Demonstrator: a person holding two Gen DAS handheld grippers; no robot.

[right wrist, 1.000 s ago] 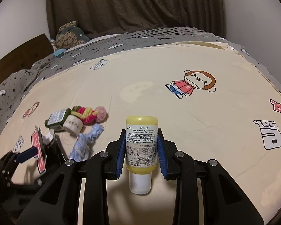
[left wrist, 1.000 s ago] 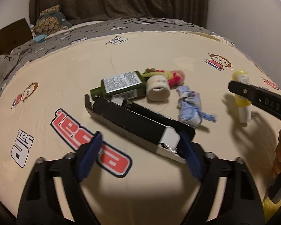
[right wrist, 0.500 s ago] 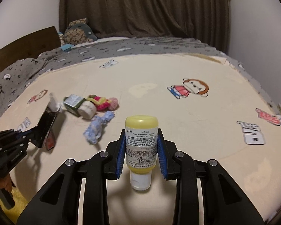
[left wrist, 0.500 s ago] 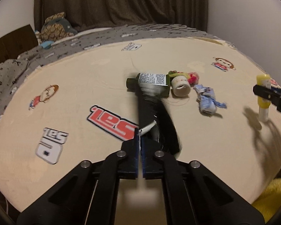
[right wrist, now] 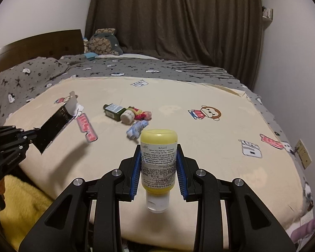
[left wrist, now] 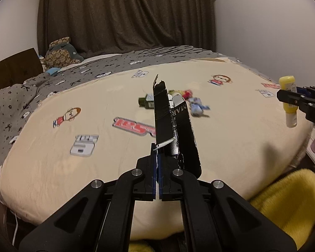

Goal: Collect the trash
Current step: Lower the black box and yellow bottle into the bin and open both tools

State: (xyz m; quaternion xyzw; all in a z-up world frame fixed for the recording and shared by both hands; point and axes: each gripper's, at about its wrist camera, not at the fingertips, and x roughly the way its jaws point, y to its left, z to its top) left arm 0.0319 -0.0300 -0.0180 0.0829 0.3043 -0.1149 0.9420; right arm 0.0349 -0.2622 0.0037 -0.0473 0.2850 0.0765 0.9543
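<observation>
My left gripper (left wrist: 158, 157) is shut on a long black carton (left wrist: 170, 126), pinching one flap so the box hangs in the air above the cream bedspread (left wrist: 73, 178). In the right wrist view the same black carton (right wrist: 54, 126) sticks out from the left gripper (right wrist: 34, 133) at the left edge. My right gripper (right wrist: 158, 170) is shut on a small yellow bottle (right wrist: 158, 166), cap downward, lifted off the bed. Still lying on the bedspread (right wrist: 210, 163) are a green bottle (right wrist: 113, 110), a white cup (right wrist: 128, 115), a red-yellow wrapper (right wrist: 141, 113) and a crumpled blue-white wrapper (right wrist: 136, 130).
A grey patterned blanket (right wrist: 136, 69) covers the far half of the bed, with a plush toy (right wrist: 104, 42) by the wooden headboard (right wrist: 35, 46). Dark curtains (right wrist: 178, 21) hang behind. Yellow fabric (left wrist: 283, 199) lies below the bed's near edge. A wall (right wrist: 300, 63) runs along the right.
My left gripper closed on the black carton and lifted it off the bed, pulling back. My right gripper also rose and drew back, carrying the yellow bottle.
</observation>
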